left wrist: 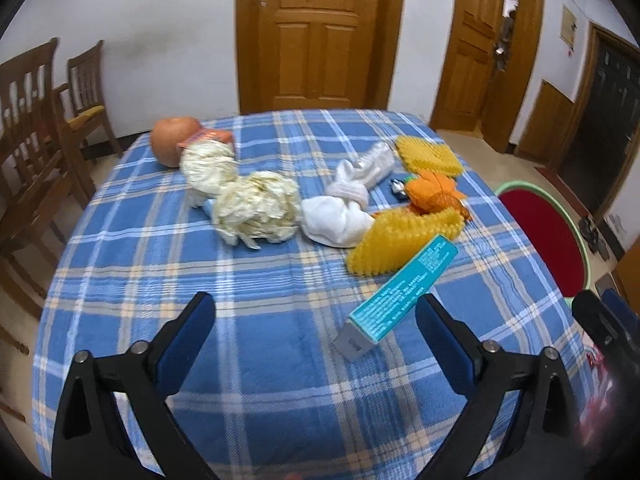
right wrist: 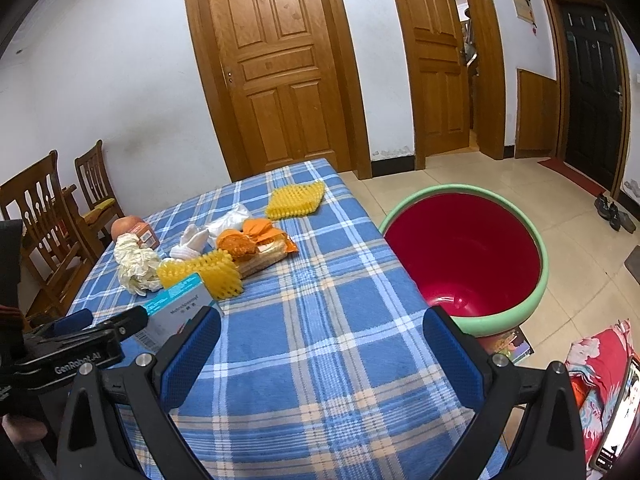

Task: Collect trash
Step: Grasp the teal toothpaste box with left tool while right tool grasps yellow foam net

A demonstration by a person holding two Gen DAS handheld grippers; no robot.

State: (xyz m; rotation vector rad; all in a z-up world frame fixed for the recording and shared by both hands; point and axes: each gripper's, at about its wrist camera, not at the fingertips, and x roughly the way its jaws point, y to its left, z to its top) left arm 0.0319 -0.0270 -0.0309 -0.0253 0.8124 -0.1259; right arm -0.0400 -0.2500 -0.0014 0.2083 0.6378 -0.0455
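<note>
Trash lies on a blue plaid tablecloth (left wrist: pixel 260 320): a teal box (left wrist: pixel 404 288), two yellow foam fruit nets (left wrist: pixel 400 240) (left wrist: pixel 428 156), crumpled cream wrappers (left wrist: pixel 256 208), white tissue (left wrist: pixel 340 220), an orange wrapper (left wrist: pixel 434 192), a clear plastic bag (left wrist: pixel 374 164) and an orange fruit (left wrist: pixel 174 140). My left gripper (left wrist: pixel 316 340) is open and empty, just short of the teal box. My right gripper (right wrist: pixel 320 352) is open and empty over the cloth's near edge, with the teal box (right wrist: pixel 180 308) to its left. A red bin with a green rim (right wrist: pixel 464 256) stands on the floor right of the table.
Wooden chairs (left wrist: pixel 36 120) stand left of the table. Closed wooden doors (right wrist: pixel 276 72) are behind it. Shoes (right wrist: pixel 612 212) lie on the tiled floor at the far right. A red patterned cloth (right wrist: pixel 596 380) is at the lower right.
</note>
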